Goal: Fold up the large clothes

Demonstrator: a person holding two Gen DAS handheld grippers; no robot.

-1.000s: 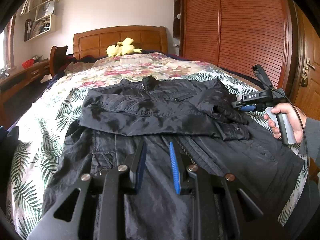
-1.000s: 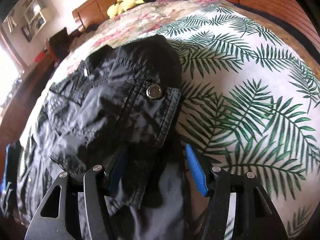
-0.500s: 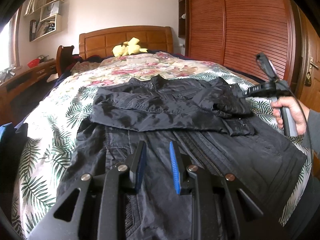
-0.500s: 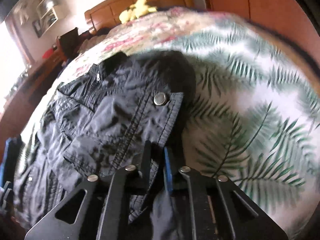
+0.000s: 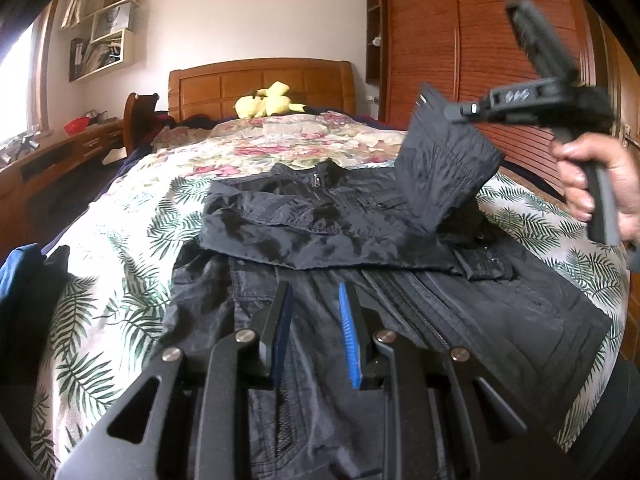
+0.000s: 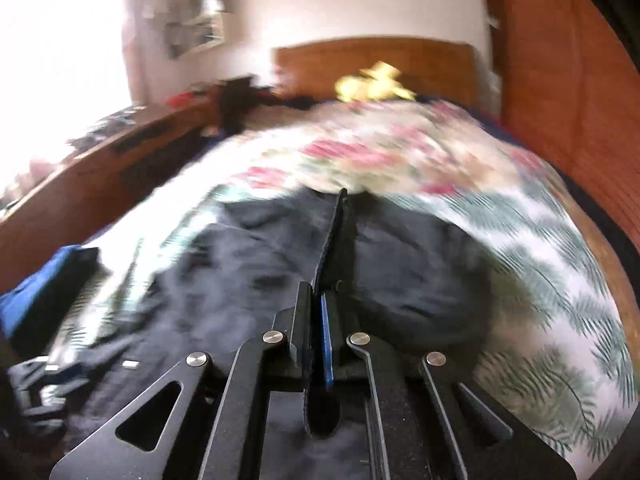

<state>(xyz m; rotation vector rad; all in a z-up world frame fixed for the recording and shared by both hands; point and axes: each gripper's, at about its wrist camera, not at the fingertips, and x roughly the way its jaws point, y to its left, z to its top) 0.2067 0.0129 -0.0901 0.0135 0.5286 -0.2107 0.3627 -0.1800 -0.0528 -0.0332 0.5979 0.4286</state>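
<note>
A large black jacket [image 5: 360, 240] lies on the bed with one sleeve folded across its chest. My right gripper [image 5: 452, 114] is shut on the cuff of the other sleeve [image 5: 444, 168] and holds it up above the jacket's right side. In the right wrist view the cuff edge [image 6: 336, 240] stands pinched between the shut fingers of my right gripper [image 6: 318, 320]; that view is blurred. My left gripper [image 5: 316, 320] is open and empty, just above the jacket's lower front.
The bed has a palm-leaf and floral cover [image 5: 120, 248] and a wooden headboard [image 5: 260, 80] with a yellow plush toy [image 5: 268, 104]. A wooden wardrobe [image 5: 460, 40] stands at the right, a desk [image 5: 60, 148] at the left. Blue cloth [image 5: 16, 272] lies at the bed's left edge.
My right gripper closed on the sleeve cuff and lifted it off the jacket. My left gripper stayed open over the jacket's lower front.
</note>
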